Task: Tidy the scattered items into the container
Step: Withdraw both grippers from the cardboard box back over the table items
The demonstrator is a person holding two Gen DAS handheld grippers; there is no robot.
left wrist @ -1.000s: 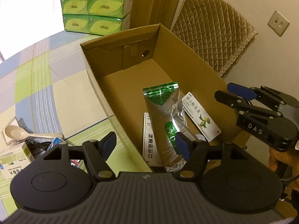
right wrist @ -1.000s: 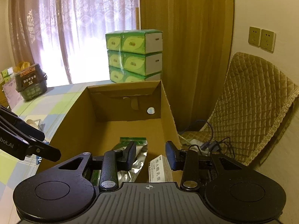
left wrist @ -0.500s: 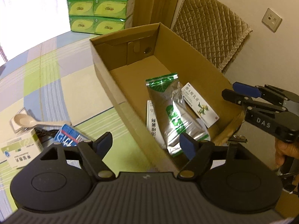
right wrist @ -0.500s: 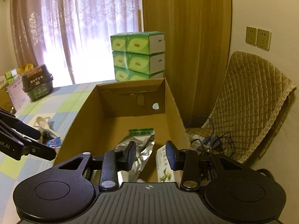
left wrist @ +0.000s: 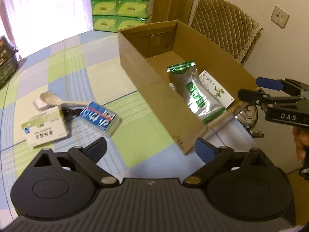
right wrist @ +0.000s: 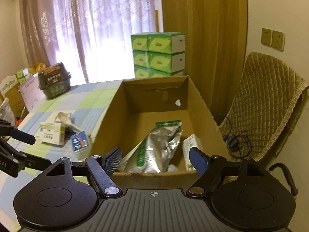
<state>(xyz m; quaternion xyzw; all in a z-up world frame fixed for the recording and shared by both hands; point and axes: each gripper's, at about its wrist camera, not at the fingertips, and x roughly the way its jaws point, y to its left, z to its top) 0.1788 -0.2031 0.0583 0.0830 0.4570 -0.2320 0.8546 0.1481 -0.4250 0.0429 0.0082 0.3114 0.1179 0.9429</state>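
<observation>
Box (left wrist: pixel 168 104) sits open on the checked table (left wrist: pixel 58 71). Inside it: foil pouch (left wrist: pixel 197 92), white carton (left wrist: pixel 216 89) beside it against the right wall. On the table left of the box, well apart from it: blue pack (left wrist: pixel 99 118), white-green pack (left wrist: pixel 45 128), spoon (left wrist: pixel 58 99), clustered together. Left gripper (left wrist: pixel 150 148) jaws wide apart, empty, above the table near the box's near corner. Right gripper (right wrist: pixel 155 158) jaws apart, empty, at the box's near end.

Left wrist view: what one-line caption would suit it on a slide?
Open left tongs hover over the checked tablecloth between scattered boxes and a brown cardboard box holding a silver-green foil pouch.
</observation>
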